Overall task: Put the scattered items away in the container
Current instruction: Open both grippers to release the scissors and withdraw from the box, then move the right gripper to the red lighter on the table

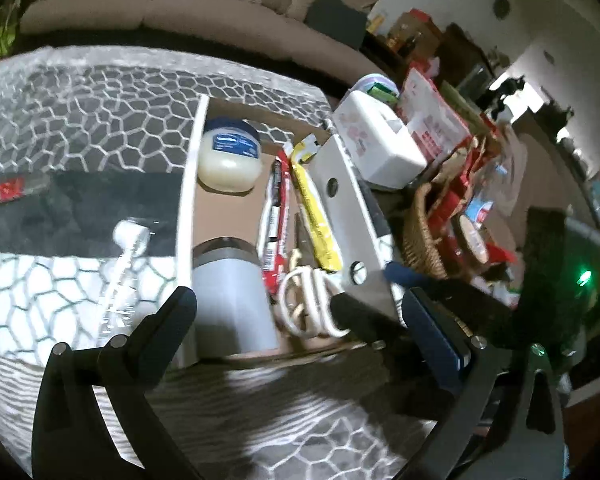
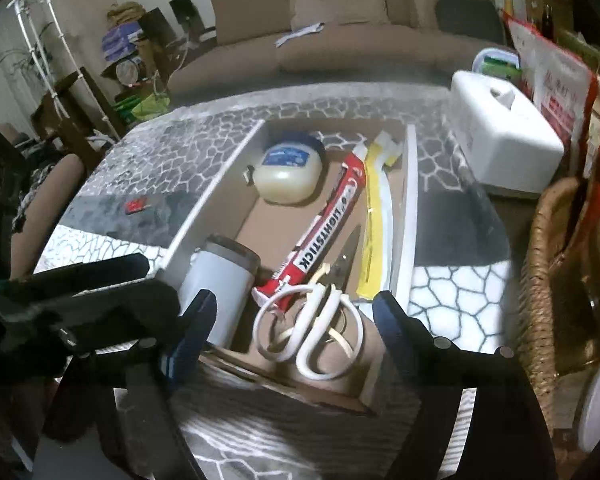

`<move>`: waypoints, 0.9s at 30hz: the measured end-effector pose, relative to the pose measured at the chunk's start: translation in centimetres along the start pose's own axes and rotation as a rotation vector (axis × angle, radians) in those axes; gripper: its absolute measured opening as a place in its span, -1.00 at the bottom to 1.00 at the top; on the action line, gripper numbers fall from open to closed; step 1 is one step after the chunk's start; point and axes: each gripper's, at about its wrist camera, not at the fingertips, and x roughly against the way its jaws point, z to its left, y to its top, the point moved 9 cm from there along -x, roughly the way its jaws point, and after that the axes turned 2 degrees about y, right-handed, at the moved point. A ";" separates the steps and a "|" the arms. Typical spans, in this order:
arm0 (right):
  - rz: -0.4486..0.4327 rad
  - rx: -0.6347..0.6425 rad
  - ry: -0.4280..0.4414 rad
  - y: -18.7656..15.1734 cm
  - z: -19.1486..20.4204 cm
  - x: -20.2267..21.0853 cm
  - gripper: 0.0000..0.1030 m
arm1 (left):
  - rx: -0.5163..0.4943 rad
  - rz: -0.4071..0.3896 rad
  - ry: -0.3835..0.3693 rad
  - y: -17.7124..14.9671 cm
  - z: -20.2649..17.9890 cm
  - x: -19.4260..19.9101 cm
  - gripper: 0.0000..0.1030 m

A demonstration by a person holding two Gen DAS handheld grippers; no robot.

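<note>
An open cardboard box (image 2: 410,200) with white walls stands on the patterned tablecloth. In it lie a petroleum jelly jar (image 2: 288,172), a white tumbler (image 2: 220,280) with a grey lid, a red lightstick pack (image 2: 324,232), a yellow packet (image 2: 374,216) and white-handled scissors (image 2: 316,328). My right gripper (image 2: 292,316) is open just above the scissors' handles, gripping nothing. My left gripper (image 1: 300,316) is open at the box's near edge (image 1: 190,184), over the tumbler (image 1: 232,296), also gripping nothing. Outside the box lie a clear plastic bottle (image 1: 122,268) and a small red item (image 1: 6,190).
Right of the box stand a white tissue box (image 2: 504,136), a wicker basket (image 2: 548,280) and a clutter of red packages (image 1: 432,120). A beige sofa (image 2: 340,40) runs behind the table. A grey plate with screws (image 1: 344,208) covers the box's right side in the left wrist view.
</note>
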 end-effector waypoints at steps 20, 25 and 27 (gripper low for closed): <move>-0.016 -0.028 -0.012 -3.6 6.0 2.0 1.00 | -0.023 -0.042 0.145 -4.7 6.4 8.8 1.00; -0.012 0.014 -0.013 -3.5 8.2 1.3 1.00 | -0.010 -0.067 0.212 -4.7 11.1 10.9 1.00; -0.007 0.019 -0.010 -3.5 8.8 0.9 1.00 | -0.006 -0.070 0.241 -4.7 13.1 11.4 1.00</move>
